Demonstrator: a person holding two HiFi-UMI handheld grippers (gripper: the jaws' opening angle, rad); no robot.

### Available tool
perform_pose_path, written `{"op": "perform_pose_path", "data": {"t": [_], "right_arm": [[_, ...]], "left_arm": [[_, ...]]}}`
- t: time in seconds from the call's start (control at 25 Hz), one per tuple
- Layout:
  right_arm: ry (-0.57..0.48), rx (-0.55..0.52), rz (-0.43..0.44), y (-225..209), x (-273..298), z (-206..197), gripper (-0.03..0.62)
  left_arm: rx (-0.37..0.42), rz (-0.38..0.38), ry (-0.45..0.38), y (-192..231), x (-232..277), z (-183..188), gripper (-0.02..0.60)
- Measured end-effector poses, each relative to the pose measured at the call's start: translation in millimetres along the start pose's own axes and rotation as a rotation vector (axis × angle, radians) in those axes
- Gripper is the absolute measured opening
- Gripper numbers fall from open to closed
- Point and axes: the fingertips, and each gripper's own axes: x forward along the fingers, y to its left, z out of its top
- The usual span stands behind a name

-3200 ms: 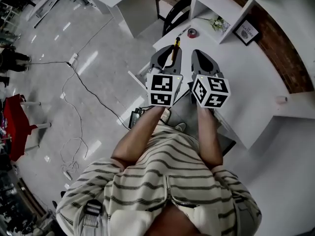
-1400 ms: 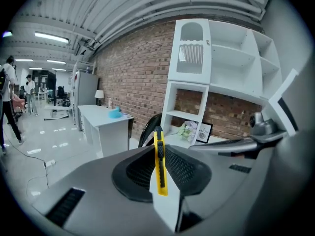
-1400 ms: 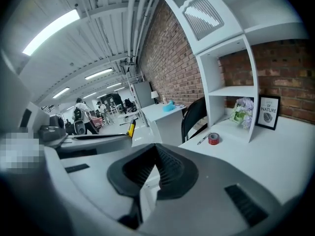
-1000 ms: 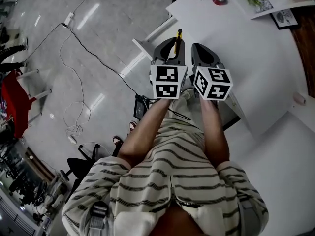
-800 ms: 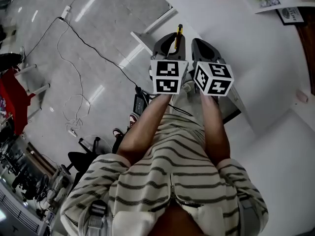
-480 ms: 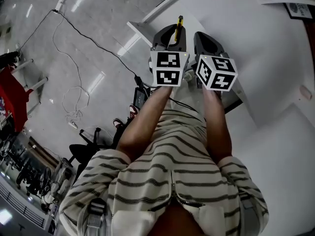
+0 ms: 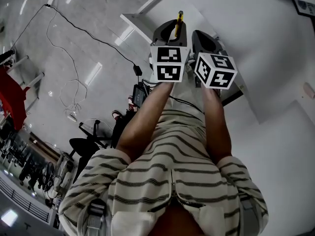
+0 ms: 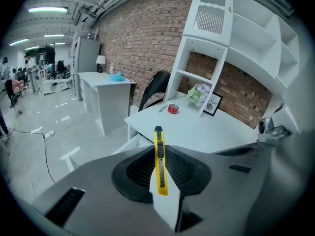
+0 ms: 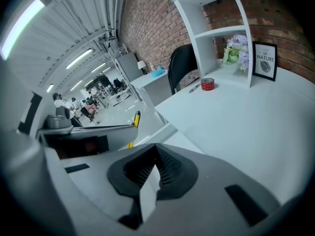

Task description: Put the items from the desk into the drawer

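My left gripper (image 8: 158,156) is shut on a yellow utility knife (image 8: 160,163), which stands up between the jaws with its black tip forward. From the head view the knife (image 7: 179,21) pokes out past the left gripper (image 7: 171,33), over the near-left edge of the white desk (image 7: 256,38). Close beside it on the right, my right gripper (image 7: 204,37) is shut with nothing in it (image 9: 155,167). A white ledge (image 7: 140,21), perhaps the pulled-out drawer, juts from the desk's left side. A red tape roll (image 8: 173,109) and a pen (image 8: 162,109) lie at the desk's far side.
A framed picture (image 9: 265,58) and flowers (image 9: 234,48) stand under the white shelf unit (image 8: 216,43) against the brick wall. A black chair (image 8: 155,87) sits behind the desk. Cables (image 7: 74,87) trail over the floor at left.
Both grippers have sunk together toward the desk edge, the knife still held in the left one. The tape, pen and picture have slid out of the top of the head view.
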Motion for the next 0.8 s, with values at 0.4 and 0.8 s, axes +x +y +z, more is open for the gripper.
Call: {"op": "perform_pose_path", "data": {"t": [0.4,0.8], "right_arm": [[0.070,0.034,-0.018,-15,15,-41,0.011],[0.123,0.054,-0.044,-27,28,-75,0.011]], "left_arm": [[-0.016,0.007,0.067,7,23,-36,0.066],[-0.059,0.005,0.144,10,48,-77,0.066]]}}
